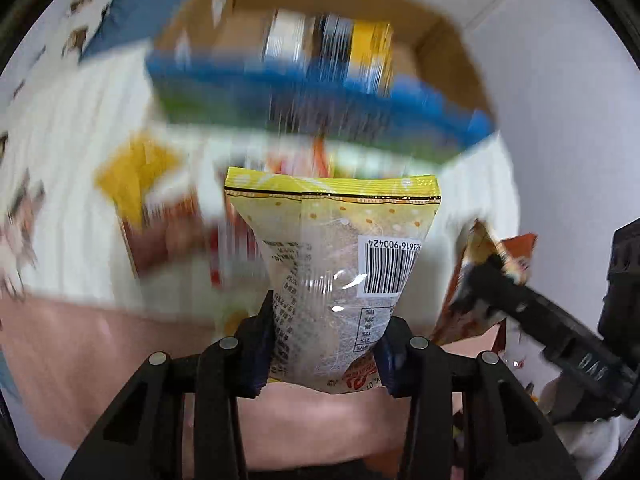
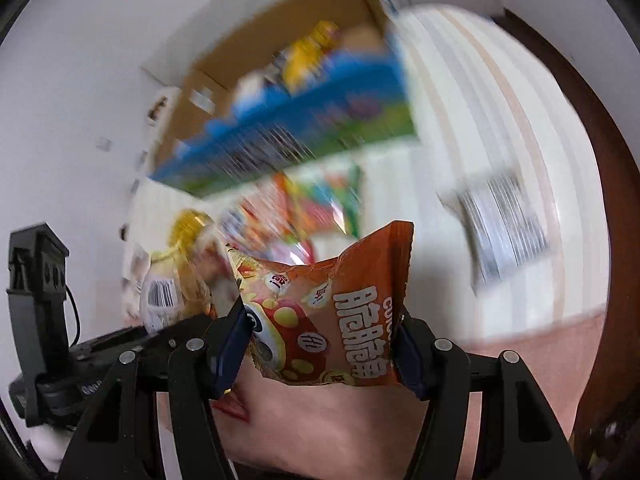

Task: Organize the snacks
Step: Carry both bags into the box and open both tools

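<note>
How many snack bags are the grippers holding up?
2. The yellow-topped clear plastic bag sits between the left gripper fingers; the orange foil bag between the right gripper fingers. More blurred packets lie behind, uncountable.

A yellow snack bag (image 1: 332,264) is clamped in the left gripper (image 1: 326,360). A blurred cardboard box (image 1: 440,52) is seen beyond. An orange packet (image 1: 480,280) is held rightward.

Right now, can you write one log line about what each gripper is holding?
left gripper: shut on yellow snack bag | right gripper: shut on orange snack bag | cardboard box: behind, blurred
</note>
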Available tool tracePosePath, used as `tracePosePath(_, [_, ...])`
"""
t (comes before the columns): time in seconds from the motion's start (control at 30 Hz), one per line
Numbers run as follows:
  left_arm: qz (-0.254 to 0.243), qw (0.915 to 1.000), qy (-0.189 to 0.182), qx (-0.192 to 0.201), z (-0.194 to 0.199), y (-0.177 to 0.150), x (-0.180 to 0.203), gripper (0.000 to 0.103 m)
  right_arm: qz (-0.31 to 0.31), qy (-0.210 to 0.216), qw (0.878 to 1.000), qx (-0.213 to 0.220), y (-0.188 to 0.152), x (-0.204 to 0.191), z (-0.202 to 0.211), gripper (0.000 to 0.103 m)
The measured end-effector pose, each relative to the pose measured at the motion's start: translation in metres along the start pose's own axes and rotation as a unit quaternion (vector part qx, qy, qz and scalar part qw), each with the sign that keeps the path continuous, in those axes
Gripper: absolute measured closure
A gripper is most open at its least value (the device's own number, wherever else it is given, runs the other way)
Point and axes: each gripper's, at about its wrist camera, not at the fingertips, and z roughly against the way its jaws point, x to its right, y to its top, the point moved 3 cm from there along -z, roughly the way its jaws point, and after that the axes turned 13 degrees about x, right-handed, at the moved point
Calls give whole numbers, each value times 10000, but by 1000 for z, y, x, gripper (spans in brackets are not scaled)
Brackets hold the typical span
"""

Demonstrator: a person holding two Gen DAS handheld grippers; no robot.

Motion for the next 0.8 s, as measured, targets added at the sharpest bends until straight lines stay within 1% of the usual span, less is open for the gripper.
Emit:
tracePosePath(0.1, [-88,9995,67,307,26,49,-25,64,223,44,9995,237,43,-28,-6,37])
tracePosePath(0.13, [-125,9991,124,385,28,68,-29,64,288,67,9991,312,57,-36,-10,37])
tracePosePath(0.17, [-135,9988,173,428,31,79,-32,64,372,71,9987,334,71,-43,-15,37])
tracePosePath(0.23, [-157,9982,306,487,23,114,-46,64,440,58,9982,403,96,-54,-28,37])
tracePosePath(0.33, [-148,9979,447,454,17,153,-64,64,529,18,9979,383,125,-66,-53,37])
tracePosePath(0.5, [-185,9969,716,281,-18,189,-82,64,483,-92,9987,154,149,-66,-98,36])
tracePosePath(0.53, [-185,9969,726,224,-26,191,-94,64,461,-118,9988,85,153,-64,-107,36])
tracePosePath(0.63, [-186,9971,741,41,-56,197,-99,64,335,-117,9992,-190,154,-56,-133,35])
tracePosePath(0.67, [-195,9970,748,-16,-60,197,-103,63,283,-102,9991,-288,152,-53,-139,29])
tracePosePath(0.7, [-191,9968,770,-83,-65,198,-104,62,262,-158,9991,-306,152,-49,-145,20])
tracePosePath(0.73, [-187,9967,780,-146,-70,199,-105,62,277,-239,9991,-217,152,-47,-147,0])
tracePosePath(0.8, [-180,9965,784,-218,-76,197,-106,62,421,-210,9989,-20,150,-46,-150,0])
